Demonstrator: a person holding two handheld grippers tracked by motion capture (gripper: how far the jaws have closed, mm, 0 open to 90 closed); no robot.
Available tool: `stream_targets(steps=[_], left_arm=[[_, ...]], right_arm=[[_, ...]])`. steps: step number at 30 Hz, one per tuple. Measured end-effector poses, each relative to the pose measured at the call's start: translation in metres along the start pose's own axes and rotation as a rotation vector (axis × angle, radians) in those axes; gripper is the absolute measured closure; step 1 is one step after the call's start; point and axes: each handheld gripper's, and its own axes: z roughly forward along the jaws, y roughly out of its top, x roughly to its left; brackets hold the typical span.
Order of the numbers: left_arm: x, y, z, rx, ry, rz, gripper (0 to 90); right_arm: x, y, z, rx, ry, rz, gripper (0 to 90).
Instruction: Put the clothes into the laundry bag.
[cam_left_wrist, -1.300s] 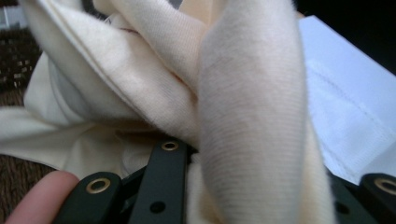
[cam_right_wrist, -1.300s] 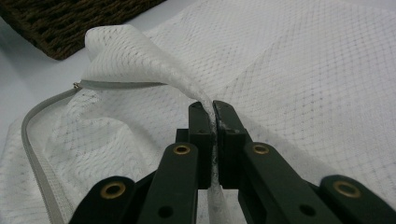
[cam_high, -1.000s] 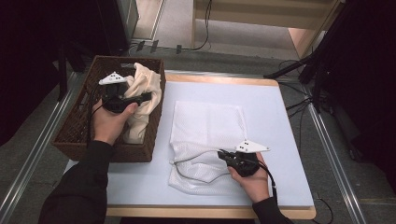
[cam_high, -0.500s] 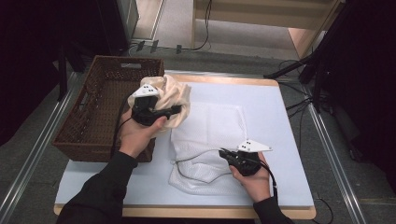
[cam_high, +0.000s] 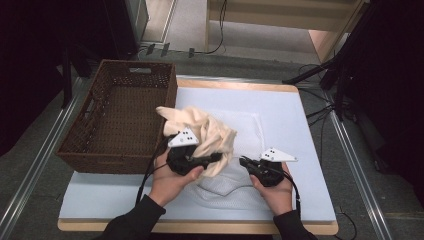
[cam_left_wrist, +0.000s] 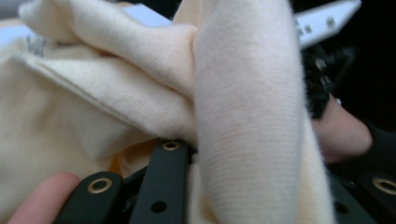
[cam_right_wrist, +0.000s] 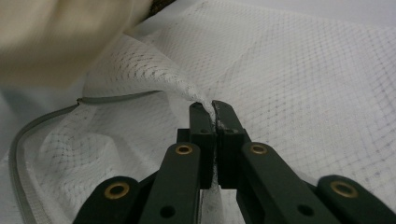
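the left tool (cam_high: 216, 159) is clamping a bunched cream garment (cam_high: 202, 132), carrying it just off the right side of the wicker basket (cam_high: 117, 117) and over the white mesh laundry bag (cam_high: 235, 182) that is lying flat on the surface (cam_high: 300, 120). in the left gripper view the cream cloth (cam_left_wrist: 140, 93) is folding thickly over the black jaws, so the grip is looking deep and secure. the right tool (cam_high: 243, 161) is pinching the mesh bag's top layer; in the right gripper view its jaws are standing fully closed on a raised ridge of netting (cam_right_wrist: 205, 105), with the grey zip edge (cam_right_wrist: 46, 123) curving away beside it.

to be doing this well, the right tool is needing to be lifting that pinched layer up and away so a real mouth is opening, and the left should be feeding the garment in low, leading fold first, rather than dropping the whole bundle on top. the loose tail hanging below the left tool is looking likely to snag on the zip edge.

room-wise: the far right half of the surface is lying bare, giving space to spread the bag. the basket wall is sitting close at the left, and the near edge is running just behind both hands, so pulling backward is looking tight.
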Motion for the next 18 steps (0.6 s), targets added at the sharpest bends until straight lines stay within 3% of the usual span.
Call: stream_targets(steps=[4, 6, 8, 10, 11, 12, 13, 14, 16, 18], left_arm=[[-0.01, -0.022, 0.003, 0.017, -0.008, -0.004, 74.6], [-0.016, -0.037, 0.003, 0.028, 0.016, 0.018, 73.8], [-0.015, -0.049, 0.006, 0.038, -0.008, 0.009, 70.9], [-0.01, -0.055, 0.009, 0.089, -0.024, 0.014, 60.0], [-0.009, -0.054, 0.008, 0.114, -0.003, 0.017, 41.2], [-0.009, -0.052, 0.006, 0.121, 0.024, -0.003, 41.2], [-0.009, -0.049, 0.002, 0.108, 0.041, -0.015, 21.8], [-0.008, -0.044, -0.002, 0.089, 0.054, -0.015, 21.8], [-0.008, -0.033, -0.011, 0.044, 0.056, -0.007, 12.7], [-0.005, -0.024, -0.013, 0.026, 0.057, 0.007, 12.8]], right_arm=[[-0.002, -0.001, 0.0, 0.005, -0.013, 0.014, 88.5], [-0.004, -0.002, 0.0, 0.01, -0.017, 0.027, 88.5], [-0.005, -0.004, 0.001, 0.016, -0.019, 0.03, 88.5], [-0.006, -0.004, 0.002, 0.017, -0.018, 0.03, 88.4], [-0.004, -0.003, 0.003, 0.016, -0.017, 0.031, 88.3], [-0.004, -0.003, 0.003, 0.016, -0.017, 0.031, 88.3], [-0.003, -0.003, 0.003, 0.015, -0.019, 0.027, 88.3], [-0.003, -0.002, 0.002, 0.011, -0.017, 0.023, 88.2], [-0.002, -0.002, 0.002, 0.011, -0.02, 0.023, 88.2], [-0.002, -0.002, 0.002, 0.015, -0.02, 0.028, 88.2]])
